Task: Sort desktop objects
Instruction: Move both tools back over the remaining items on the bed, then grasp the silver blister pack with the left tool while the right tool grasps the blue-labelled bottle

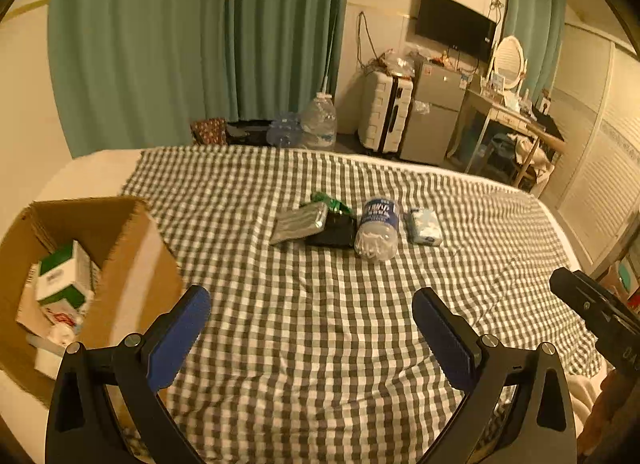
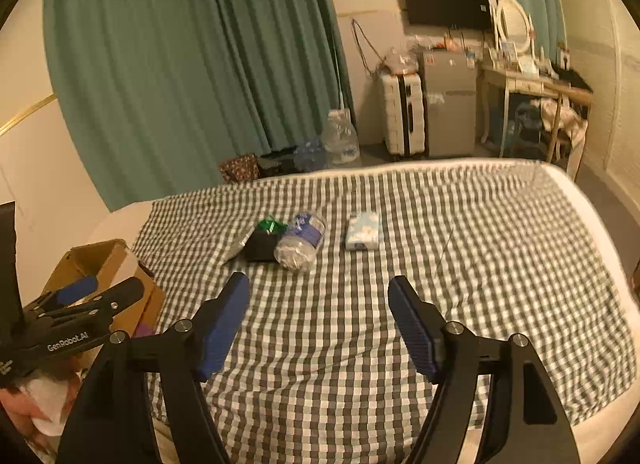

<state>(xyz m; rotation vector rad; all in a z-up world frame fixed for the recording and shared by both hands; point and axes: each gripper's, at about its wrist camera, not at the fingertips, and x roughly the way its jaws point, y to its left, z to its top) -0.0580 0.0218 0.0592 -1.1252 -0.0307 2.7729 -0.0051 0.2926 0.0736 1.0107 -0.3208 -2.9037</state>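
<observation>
1. One cardboard box (image 1: 132,264), left of frame, several cartons inside, count unclear.
2. One plastic bottle (image 1: 378,230) lying mid-frame on the bed (image 1: 320,324).
3. One tissue pack (image 1: 424,226), right of the bottle.
4. One grey pouch (image 1: 298,222).
5. One black item (image 1: 334,230).
6. One green wrapper (image 1: 330,200).
7. Two tools: left tool (image 1: 312,320), right tool (image 2: 318,304).

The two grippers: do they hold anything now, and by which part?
Nothing is held. The left gripper and the right gripper are both open and empty above the cloth.
</observation>
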